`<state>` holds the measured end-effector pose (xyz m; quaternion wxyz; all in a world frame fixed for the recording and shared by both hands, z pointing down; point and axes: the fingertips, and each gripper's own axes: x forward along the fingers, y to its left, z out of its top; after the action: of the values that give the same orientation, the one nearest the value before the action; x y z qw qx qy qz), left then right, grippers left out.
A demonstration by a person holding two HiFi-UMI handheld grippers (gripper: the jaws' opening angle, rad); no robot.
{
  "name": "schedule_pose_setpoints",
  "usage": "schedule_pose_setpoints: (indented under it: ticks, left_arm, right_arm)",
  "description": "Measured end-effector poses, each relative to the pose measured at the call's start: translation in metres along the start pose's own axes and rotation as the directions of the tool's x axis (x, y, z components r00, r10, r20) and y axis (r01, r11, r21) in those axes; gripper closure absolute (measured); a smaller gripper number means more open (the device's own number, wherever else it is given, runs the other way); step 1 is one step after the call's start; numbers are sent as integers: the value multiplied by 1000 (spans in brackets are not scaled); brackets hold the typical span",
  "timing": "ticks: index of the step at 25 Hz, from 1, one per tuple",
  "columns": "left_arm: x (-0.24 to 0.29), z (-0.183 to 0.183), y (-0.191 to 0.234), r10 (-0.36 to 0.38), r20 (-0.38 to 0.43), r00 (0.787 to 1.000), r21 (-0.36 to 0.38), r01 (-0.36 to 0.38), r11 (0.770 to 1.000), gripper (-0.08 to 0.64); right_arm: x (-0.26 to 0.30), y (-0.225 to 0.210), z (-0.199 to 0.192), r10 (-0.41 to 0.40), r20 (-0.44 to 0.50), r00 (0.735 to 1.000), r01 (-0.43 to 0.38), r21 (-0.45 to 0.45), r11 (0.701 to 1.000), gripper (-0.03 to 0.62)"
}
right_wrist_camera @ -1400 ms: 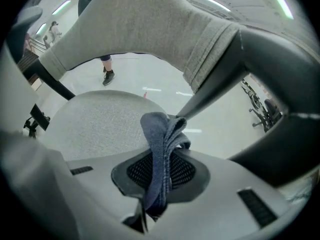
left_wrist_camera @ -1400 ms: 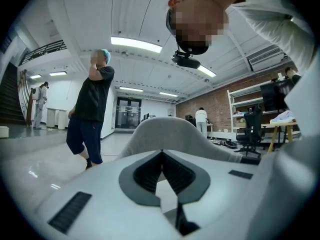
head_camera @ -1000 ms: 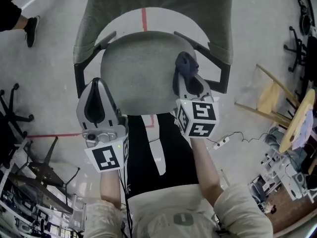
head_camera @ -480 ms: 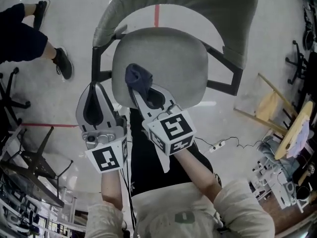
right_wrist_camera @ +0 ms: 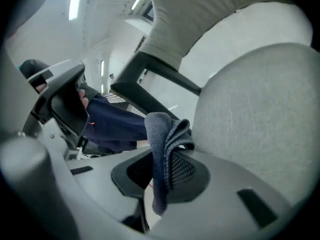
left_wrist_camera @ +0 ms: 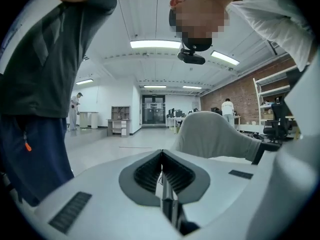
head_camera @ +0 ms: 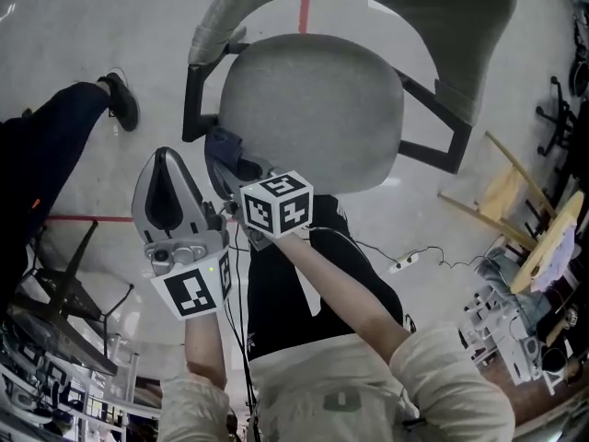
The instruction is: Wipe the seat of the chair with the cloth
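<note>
At the left edge of the seat (head_camera: 313, 109), pinched the cloth (right_wrist_camera: 161, 134) in the right tool (head_camera: 232, 162), just beside the rim. Nearby, held the left tool (left_wrist_camera: 161, 159) pressed together, empty.

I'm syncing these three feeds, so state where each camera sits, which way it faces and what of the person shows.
Head view: on the person's head, looking steeply down at the chair seat; both forearms, left gripper and right gripper show.
Left gripper view: on the left gripper, facing out past the chair back; its shut jaws and a sleeve show.
Right gripper view: on the right gripper, facing the seat edge; its jaws, shut on the cloth, show.
Shared: head and right gripper views show cloth and seat.
</note>
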<state>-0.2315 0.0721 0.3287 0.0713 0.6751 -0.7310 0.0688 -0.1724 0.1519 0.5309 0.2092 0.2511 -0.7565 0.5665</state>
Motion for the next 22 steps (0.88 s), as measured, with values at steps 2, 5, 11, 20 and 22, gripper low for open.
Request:
schedule_pose_setpoints:
  ticks: [2,5,11,20,22]
  left_arm:
    - [2,-3,-2,-8,-3,1000,-5,8,1000,545]
    - [7,-6,-6,-22,-4,1000,-13,22,1000,545]
    - [18,-7,-15,-50,5,999,-17,50,999,545]
    - [26,-14,-36,-97,-18,995,-10,96,995,545]
    - [29,-15,-43,-107,-18,994,-11,107,994,545]
  right_arm:
    - [15,-7,-16,-5,-35,999,6,25,1000,535]
    - [32,-18,-35,-24,-87,996,28,39,999,535]
    - [35,-45,-46,-99,-160,982,84,-101,991,535]
    - [3,-67,-48,-161,-165,973,136,-153,979,535]
    - [-8,-77,-47,-170,-156,973,147,-147,978,535]
